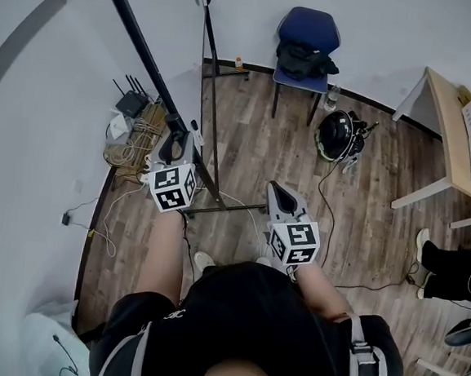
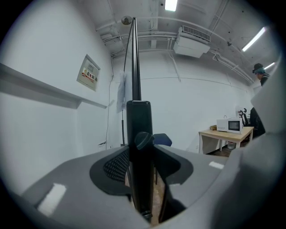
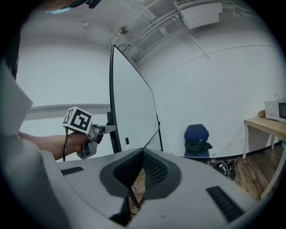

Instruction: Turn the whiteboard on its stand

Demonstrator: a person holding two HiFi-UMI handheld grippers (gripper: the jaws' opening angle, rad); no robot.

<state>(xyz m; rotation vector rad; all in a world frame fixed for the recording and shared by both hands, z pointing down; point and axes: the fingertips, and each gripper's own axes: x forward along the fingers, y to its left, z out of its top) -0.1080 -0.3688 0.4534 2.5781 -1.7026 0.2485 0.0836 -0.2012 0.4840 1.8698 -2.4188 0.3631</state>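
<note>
whiteboard (image 3: 132, 107): white, black-framed, upright | stand (image 1: 212, 116): black, on wood floor, near wall

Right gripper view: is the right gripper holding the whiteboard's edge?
No, the right gripper is shut on nothing, away from the whiteboard; the left gripper holds its edge.

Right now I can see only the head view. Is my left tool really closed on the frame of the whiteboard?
Observer: Yes. In the left gripper view, the left tool has both pads on the black whiteboard frame.
Operator: Does the right tool hold something?
Observer: No. The right tool has its jaws together at the tips, with nothing between them.
Operator: Is anything on the frame near my grip?
Observer: A round black knob sits on the frame, close to the pads.
</note>
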